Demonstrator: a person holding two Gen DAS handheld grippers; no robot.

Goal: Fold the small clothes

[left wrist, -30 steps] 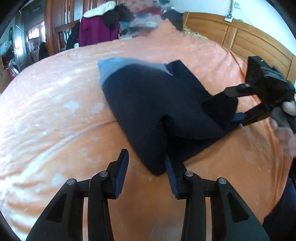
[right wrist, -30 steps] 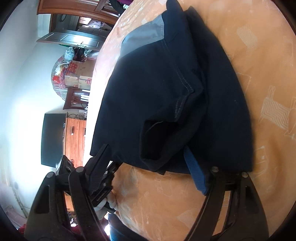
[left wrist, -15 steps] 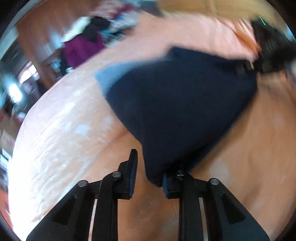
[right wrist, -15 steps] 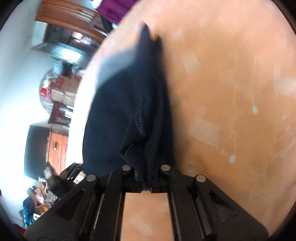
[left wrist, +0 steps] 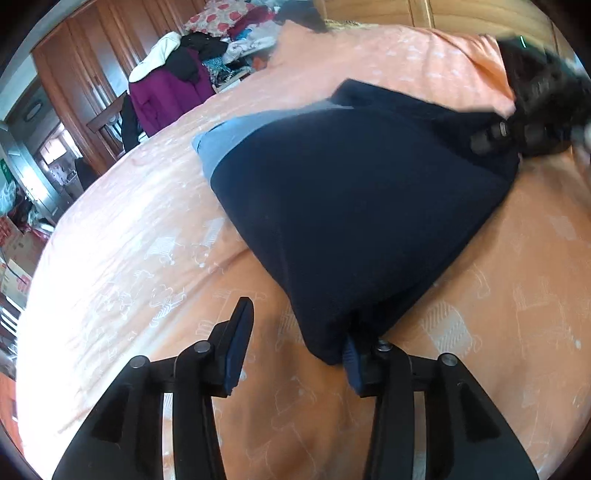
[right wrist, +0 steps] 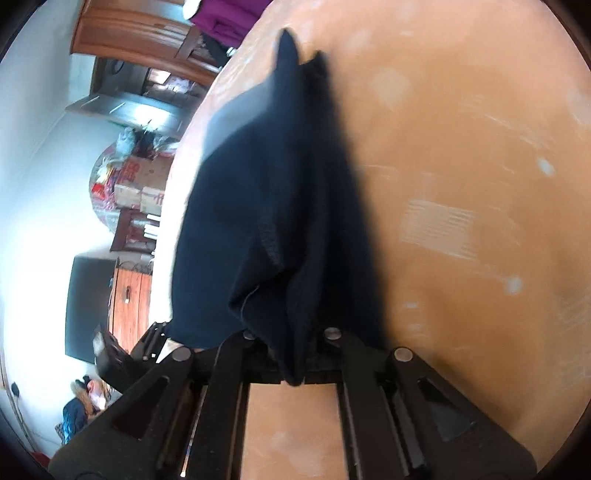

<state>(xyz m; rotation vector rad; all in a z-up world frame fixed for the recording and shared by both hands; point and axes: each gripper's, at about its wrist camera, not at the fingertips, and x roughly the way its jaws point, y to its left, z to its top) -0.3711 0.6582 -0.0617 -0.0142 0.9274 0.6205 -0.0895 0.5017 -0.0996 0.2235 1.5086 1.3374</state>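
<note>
Garment: navy shirt [left wrist: 354, 206] with grey band, on orange bedspread [left wrist: 122, 251].
Right gripper [right wrist: 291, 350]: clamped on bunched hem.
Left gripper [left wrist: 295, 347]: jaws apart, near corner against right finger.
Containers: none.

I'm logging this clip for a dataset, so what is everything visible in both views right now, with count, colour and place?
small garment: one, dark navy with a light blue band, lying on the bed, one edge lifted.
bedspread: one, orange with pale prints, covering the bed.
headboard: one, brown wood, far end of the bed.
jacket: one, purple, hung beyond the bed.
clothes pile: one, mixed colours, behind the jacket.
cardboard boxes: several, brown, on the floor beside the bed.
dark screen: one, black, against the white wall.
left tongs: black, open, garment corner against one finger.
right tongs: black, shut on the garment's edge.
</note>
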